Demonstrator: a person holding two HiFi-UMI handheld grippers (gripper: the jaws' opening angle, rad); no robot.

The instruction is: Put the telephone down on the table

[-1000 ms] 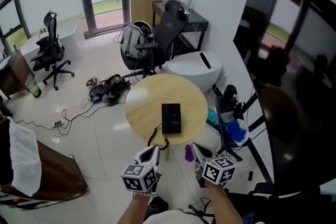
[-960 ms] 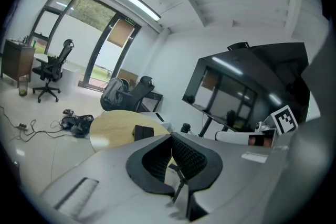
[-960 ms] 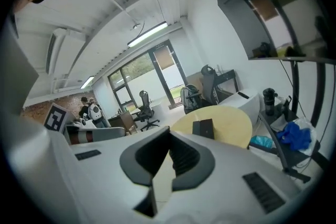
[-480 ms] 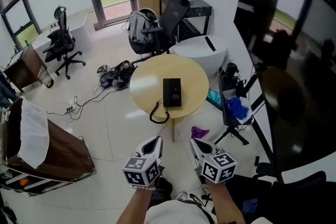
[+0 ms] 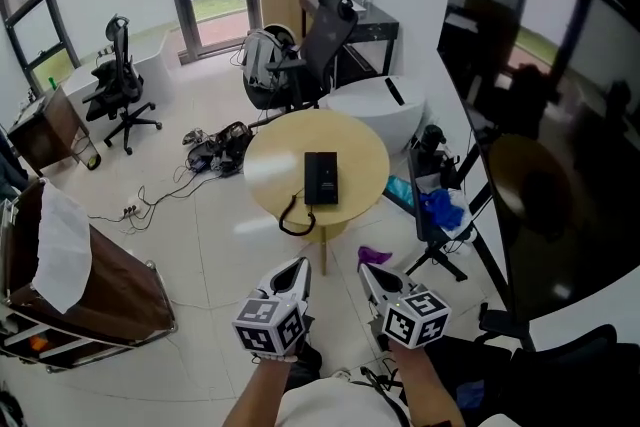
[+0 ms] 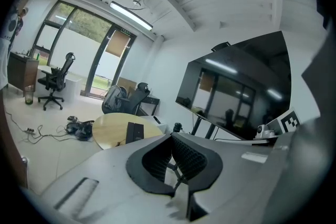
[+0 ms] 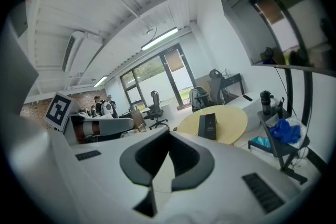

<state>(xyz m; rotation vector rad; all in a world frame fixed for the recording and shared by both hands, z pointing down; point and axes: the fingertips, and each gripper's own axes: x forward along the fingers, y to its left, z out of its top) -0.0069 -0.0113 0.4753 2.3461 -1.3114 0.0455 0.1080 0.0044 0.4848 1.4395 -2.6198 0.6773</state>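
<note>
Well ahead of both grippers, the telephone [image 5: 321,177] is lying flat near the middle of the round wooden bench [image 5: 365,150]. Its dark cord [image 5: 291,220] is looping over the bench edge nearest the grippers. The left gripper [image 5: 296,269] is hovering above the floor tiles with its jaws pressed together on nothing. The right gripper [image 5: 372,273], just beside it, is likewise sitting closed and empty. Neither is touching the telephone or the bench, and a stretch of open floor is separating them from the bench. Judging by this, the placing is looking finished, as the telephone is resting on the bench by itself. Nothing seems to be remaining, beyond perhaps tidying the hanging cord.
</note>
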